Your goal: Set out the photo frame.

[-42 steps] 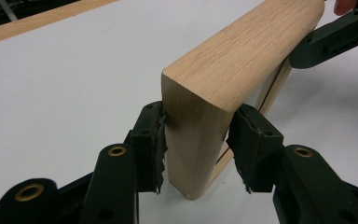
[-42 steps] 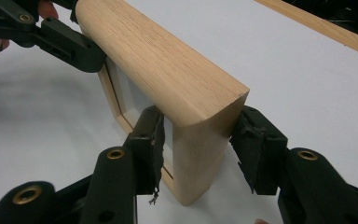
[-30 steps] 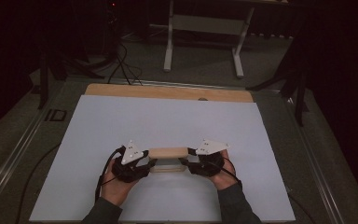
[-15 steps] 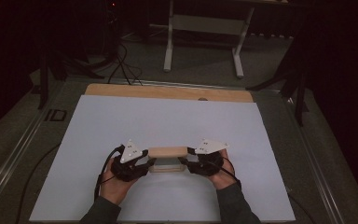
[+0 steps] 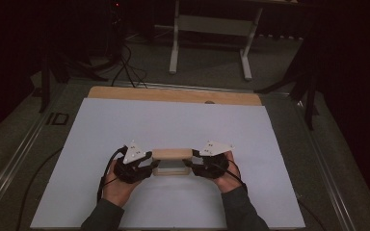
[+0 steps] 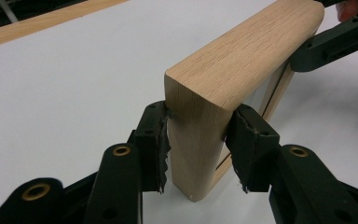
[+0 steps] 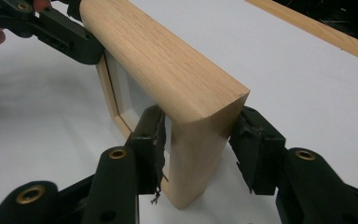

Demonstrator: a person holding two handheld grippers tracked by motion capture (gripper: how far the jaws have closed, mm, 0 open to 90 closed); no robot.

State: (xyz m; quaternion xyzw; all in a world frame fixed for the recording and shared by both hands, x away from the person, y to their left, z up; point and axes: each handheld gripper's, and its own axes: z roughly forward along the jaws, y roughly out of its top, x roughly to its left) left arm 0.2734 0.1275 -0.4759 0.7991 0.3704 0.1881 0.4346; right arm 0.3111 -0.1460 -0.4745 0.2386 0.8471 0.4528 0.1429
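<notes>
Two grippers, left gripper (image 6: 196,149) and right gripper (image 7: 200,149), clamp the wooden frame's (image 5: 172,154) ends.

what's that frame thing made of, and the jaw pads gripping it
The frame looks like light solid wood, probably oak: open straight grain, rounded edges, matt unvarnished-looking surface. Its inset panel is pale and smooth, possibly glass or card; hard to tell. The pads on the left gripper look like black rubber or foam, with ragged, torn edges.
</notes>
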